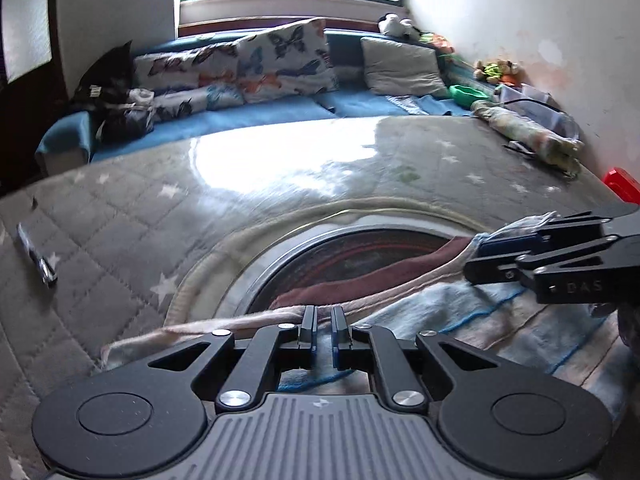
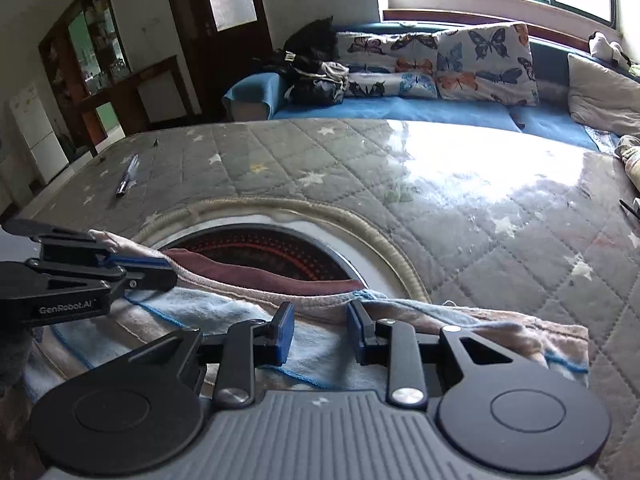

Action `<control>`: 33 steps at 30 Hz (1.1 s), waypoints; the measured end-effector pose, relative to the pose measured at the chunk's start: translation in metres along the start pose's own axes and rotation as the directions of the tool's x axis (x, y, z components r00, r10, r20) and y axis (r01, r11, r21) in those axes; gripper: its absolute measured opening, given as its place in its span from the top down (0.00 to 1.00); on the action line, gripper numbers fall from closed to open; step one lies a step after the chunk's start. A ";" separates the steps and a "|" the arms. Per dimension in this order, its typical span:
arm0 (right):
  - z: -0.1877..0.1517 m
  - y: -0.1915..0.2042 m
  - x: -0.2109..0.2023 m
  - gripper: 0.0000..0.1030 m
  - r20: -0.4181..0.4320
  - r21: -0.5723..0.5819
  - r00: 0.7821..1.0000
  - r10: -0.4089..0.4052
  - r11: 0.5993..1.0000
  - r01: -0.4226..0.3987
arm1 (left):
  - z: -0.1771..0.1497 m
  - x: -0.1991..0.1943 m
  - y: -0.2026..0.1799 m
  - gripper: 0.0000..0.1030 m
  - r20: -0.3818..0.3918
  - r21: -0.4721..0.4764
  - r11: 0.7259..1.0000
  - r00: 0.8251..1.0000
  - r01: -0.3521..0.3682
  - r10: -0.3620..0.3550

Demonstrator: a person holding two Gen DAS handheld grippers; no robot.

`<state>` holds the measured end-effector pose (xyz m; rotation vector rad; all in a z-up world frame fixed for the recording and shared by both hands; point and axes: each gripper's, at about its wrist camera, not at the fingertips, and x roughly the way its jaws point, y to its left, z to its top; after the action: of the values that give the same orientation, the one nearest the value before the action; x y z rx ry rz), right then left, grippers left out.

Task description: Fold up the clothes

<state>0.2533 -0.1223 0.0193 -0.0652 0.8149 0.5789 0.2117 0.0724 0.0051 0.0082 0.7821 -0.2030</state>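
Centrally, a striped pale-blue and beige garment [image 1: 460, 320] lies on the quilted grey star-print counter [image 1: 120, 232], its pinkish hem running left to right across both grippers and draping over a round dark opening [image 1: 360, 256] set into the surface. The left gripper [image 1: 323, 334] has its fingers almost together, pinching the hem fold between the blue pads. The right gripper [image 2: 320, 330] stands with fingers partly apart; cloth lies between and beneath them, but the pads do not appear to press it, so no hold is judged there. The garment's long axis thus lies crosswise to both pairs of fingers, directly ahead of and under them, with each hand near its own end of the hem.

The left wrist view shows the right gripper [image 1: 520, 256] from the side at the garment's right end, plus a red object [image 1: 622, 184] by the wall. The right wrist view alone shows a pen [image 2: 127, 176] well apart on the counter, a doorway and cabinets.
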 end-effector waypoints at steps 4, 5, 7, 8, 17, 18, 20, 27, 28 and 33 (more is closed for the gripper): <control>0.003 0.000 -0.001 0.72 0.009 0.034 1.000 -0.006 0.999 0.006 | 0.002 -0.004 0.002 0.91 0.002 -0.028 1.000 1.000 0.005 -0.005; 0.003 0.002 -0.003 0.72 0.013 0.028 1.000 -0.003 1.000 0.003 | 0.002 -0.006 0.001 0.90 0.005 -0.029 1.000 1.000 0.007 -0.007; 0.004 0.008 -0.005 0.72 0.020 0.007 1.000 0.005 1.000 -0.005 | 0.003 -0.010 -0.003 0.87 0.016 -0.022 1.000 1.000 0.015 -0.015; 0.003 0.011 -0.006 0.72 0.022 -0.008 1.000 0.010 1.000 -0.010 | 0.003 -0.010 -0.005 0.87 0.017 -0.020 1.000 1.000 0.017 -0.017; -0.005 0.044 0.010 0.67 0.007 -0.110 1.000 0.026 0.994 -0.025 | 0.001 0.001 -0.008 0.85 0.005 -0.045 0.999 1.000 0.002 -0.002; -0.007 0.047 0.009 0.66 0.008 -0.125 1.000 0.026 0.992 -0.025 | 0.000 0.001 -0.009 0.85 0.008 -0.043 0.999 1.000 -0.001 0.001; -0.009 0.048 0.007 0.66 0.009 -0.137 1.000 0.026 0.990 -0.024 | 0.000 0.000 -0.010 0.84 0.012 -0.043 0.999 1.000 -0.004 0.005; -0.013 0.007 -0.014 0.66 0.026 -0.011 1.000 0.008 1.000 -0.008 | 0.000 0.000 -0.010 0.84 0.018 -0.053 0.998 1.000 -0.013 0.014; -0.013 -0.002 -0.016 0.66 0.028 0.007 1.000 -0.007 1.000 0.007 | 0.000 0.000 -0.011 0.83 0.019 -0.053 0.998 1.000 -0.014 0.016; -0.013 -0.043 -0.028 0.68 0.046 0.100 0.997 -0.058 0.994 0.053 | 0.000 0.001 -0.012 0.83 0.019 -0.049 0.999 1.000 -0.017 0.018</control>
<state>0.2512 -0.1750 0.0227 0.0171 0.7910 0.4852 0.2101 0.0609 0.0051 -0.0327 0.7671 -0.1673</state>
